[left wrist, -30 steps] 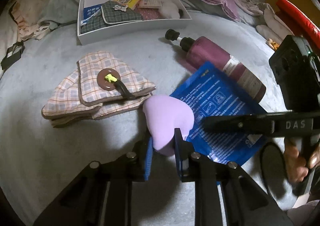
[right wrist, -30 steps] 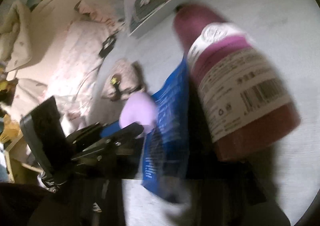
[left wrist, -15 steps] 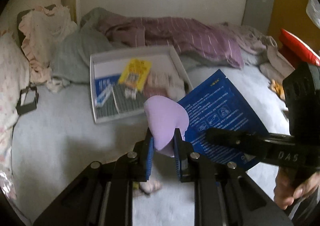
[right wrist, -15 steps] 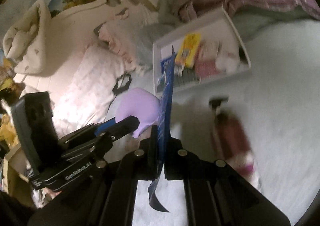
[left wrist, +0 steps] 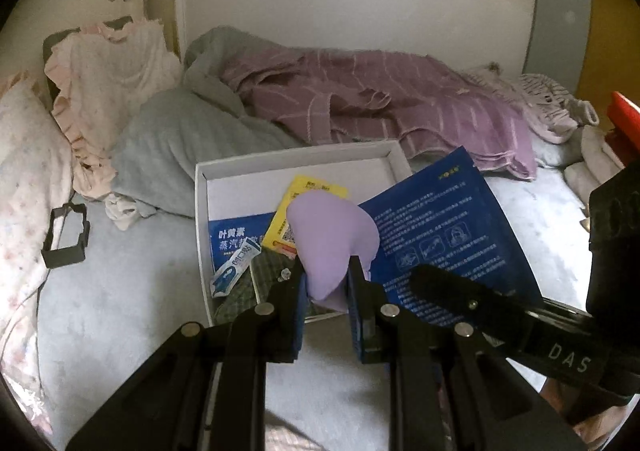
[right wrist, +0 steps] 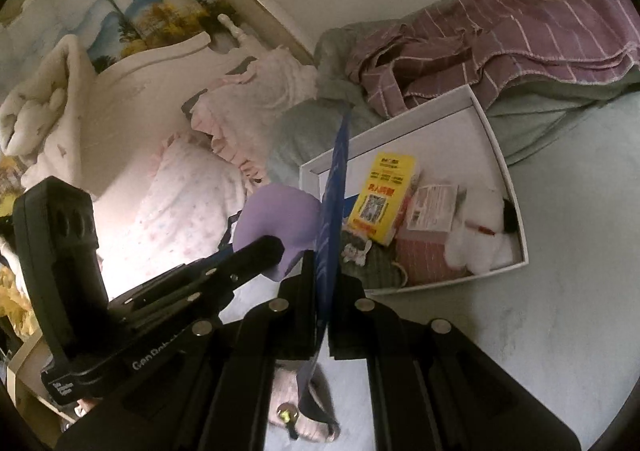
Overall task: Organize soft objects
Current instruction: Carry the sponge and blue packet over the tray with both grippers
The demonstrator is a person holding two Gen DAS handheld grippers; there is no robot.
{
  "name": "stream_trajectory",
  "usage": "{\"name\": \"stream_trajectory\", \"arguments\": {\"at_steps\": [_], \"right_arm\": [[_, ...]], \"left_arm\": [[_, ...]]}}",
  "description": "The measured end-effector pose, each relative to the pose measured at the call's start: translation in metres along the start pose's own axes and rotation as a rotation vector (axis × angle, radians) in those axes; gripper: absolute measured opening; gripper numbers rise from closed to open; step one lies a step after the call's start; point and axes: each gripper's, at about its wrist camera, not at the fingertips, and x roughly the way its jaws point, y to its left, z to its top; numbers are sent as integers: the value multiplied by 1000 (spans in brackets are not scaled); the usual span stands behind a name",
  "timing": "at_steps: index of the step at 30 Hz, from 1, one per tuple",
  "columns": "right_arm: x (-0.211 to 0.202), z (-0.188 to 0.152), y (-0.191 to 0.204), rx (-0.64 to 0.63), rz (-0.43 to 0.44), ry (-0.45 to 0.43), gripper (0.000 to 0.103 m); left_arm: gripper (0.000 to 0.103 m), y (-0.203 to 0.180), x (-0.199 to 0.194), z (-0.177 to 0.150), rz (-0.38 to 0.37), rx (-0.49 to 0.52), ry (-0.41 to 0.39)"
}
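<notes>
Left fingers [left wrist: 326,283] pinching lilac sponge [left wrist: 332,239], right fingers [right wrist: 322,287] clamping blue pouch [right wrist: 334,187], seemingly above box [right wrist: 496,155]

A home bedroom: a bed [left wrist: 132,315] under a pale blue sheet, a floral pillow [left wrist: 28,187] at left, rumpled purple striped bedding [left wrist: 400,107] heaped at the far wall.

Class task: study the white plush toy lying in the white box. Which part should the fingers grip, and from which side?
Probably the rounded white body of the plush toy, from above: the white box walls block its sides, and the soft bulk should compress between fingers.
</notes>
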Motion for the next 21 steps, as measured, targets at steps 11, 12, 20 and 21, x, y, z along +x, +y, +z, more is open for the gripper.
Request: {"name": "stream_trajectory", "arguments": {"at_steps": [11,12,20,21], "right_arm": [[12,2,-52,112,-76,22,6],[11,2,-54,114,-93,22,6],[11,0,-43,30,-237,42,6],[11,1,-41,25,-245,39,6]], "left_arm": [[17,-15,66,-17,-116,-43,105],[17,-17,68,-16,-117,-44,113],[17,-25,82,-19,-159,-28,134],[17,-23,81,-18,-165,-33,127]]}}
